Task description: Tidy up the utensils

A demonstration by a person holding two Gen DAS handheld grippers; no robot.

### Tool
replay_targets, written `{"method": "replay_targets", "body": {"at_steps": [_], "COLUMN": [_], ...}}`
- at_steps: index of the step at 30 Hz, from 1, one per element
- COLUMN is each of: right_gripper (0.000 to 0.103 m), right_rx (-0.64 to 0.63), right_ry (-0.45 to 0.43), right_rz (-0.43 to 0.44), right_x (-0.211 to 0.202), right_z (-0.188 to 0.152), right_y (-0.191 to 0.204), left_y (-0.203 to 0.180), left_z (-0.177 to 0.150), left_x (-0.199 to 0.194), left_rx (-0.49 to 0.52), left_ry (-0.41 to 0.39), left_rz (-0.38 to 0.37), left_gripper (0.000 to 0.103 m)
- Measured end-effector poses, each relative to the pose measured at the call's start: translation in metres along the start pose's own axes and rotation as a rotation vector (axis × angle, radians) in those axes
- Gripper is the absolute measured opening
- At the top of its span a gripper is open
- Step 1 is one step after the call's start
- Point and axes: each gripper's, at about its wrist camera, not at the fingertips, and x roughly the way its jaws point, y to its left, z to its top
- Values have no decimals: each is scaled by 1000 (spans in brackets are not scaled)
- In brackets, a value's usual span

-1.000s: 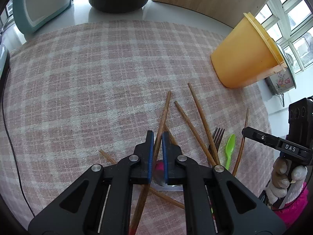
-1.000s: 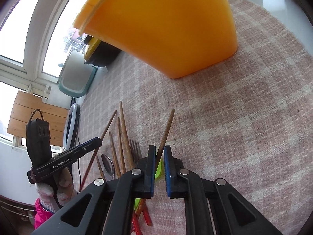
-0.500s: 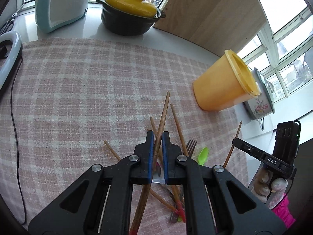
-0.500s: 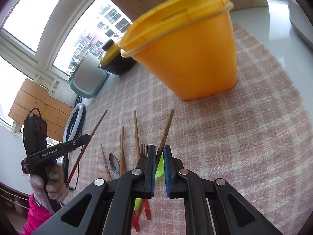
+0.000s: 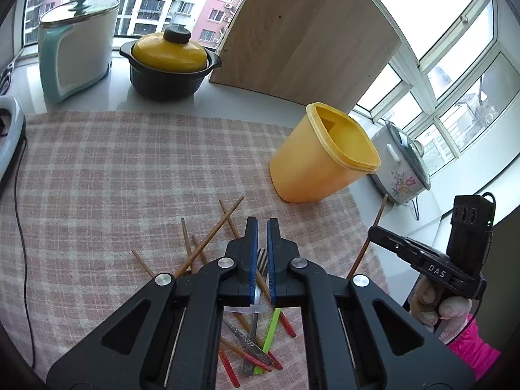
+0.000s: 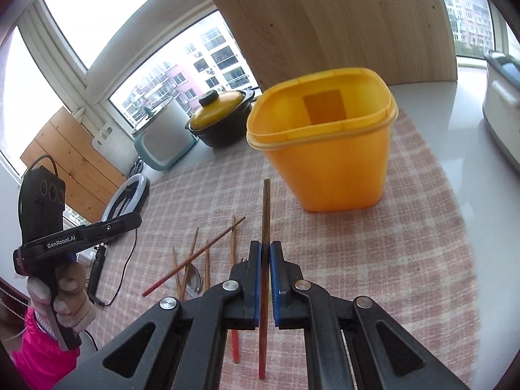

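Note:
My left gripper (image 5: 262, 227) is shut, and only the fork (image 5: 261, 261) on the cloth shows through the slit between its pads. A brown chopstick (image 5: 214, 230) slants just left of its fingers; in the right wrist view this chopstick (image 6: 195, 255) is apart from the left gripper (image 6: 138, 219). My right gripper (image 6: 266, 247) is shut on another brown chopstick (image 6: 266, 208) with a red end, pointing at the upright, open yellow container (image 6: 334, 169). Both grippers hang above the pile of several chopsticks (image 5: 227, 217), a green spoon handle (image 5: 271, 328) and a metal spoon (image 6: 195, 274).
A pink checked cloth (image 5: 113, 169) covers the table. At the back stand a white-and-teal kettle (image 5: 74, 42), a black pot with a yellow lid (image 5: 169, 61) and a wooden board (image 5: 308, 32). A flowered rice cooker (image 5: 403, 169) sits right of the container; a cable (image 5: 19, 227) runs along the left.
Both grippers have risen and tipped up, so the container's opening now shows. The chopstick has left my left gripper's pads. The right gripper rolled, so its chopstick now stands straight in view.

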Motion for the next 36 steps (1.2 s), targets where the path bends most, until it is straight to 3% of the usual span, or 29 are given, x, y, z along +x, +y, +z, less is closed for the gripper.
{"method": "replay_targets", "body": {"at_steps": [3, 5, 8, 11, 14, 19, 24, 30, 36], "right_gripper": [3, 3, 3, 3, 3, 3, 3, 3, 3], "right_rx": [-12, -13, -9, 1, 13, 26, 26, 27, 24], "right_ry": [2, 12, 17, 19, 15, 8, 2, 7, 41], "right_rz": [4, 10, 16, 14, 6, -9, -21, -22, -2], "right_x": [-3, -1, -1, 0, -1, -5, -9, -4, 9], "right_z": [-1, -3, -7, -11, -13, -15, -17, -16, -12], "right_y": [1, 4, 4, 2, 0, -2, -2, -5, -3], "left_y": [3, 8, 14, 22, 32, 38, 47, 62, 70], "left_z": [6, 12, 19, 28, 37, 44, 43, 13, -5], "left_x": [17, 33, 56, 78, 96, 121, 115, 77, 76], "left_rx": [26, 48, 123, 164, 183, 256, 236, 159, 110], "left_ry": [69, 125, 189, 234, 265, 311, 313, 300, 330], "left_rz": [34, 79, 167, 230, 271, 344, 331, 303, 288], "left_gripper": [3, 11, 13, 15, 29, 29, 29, 29, 29]}}
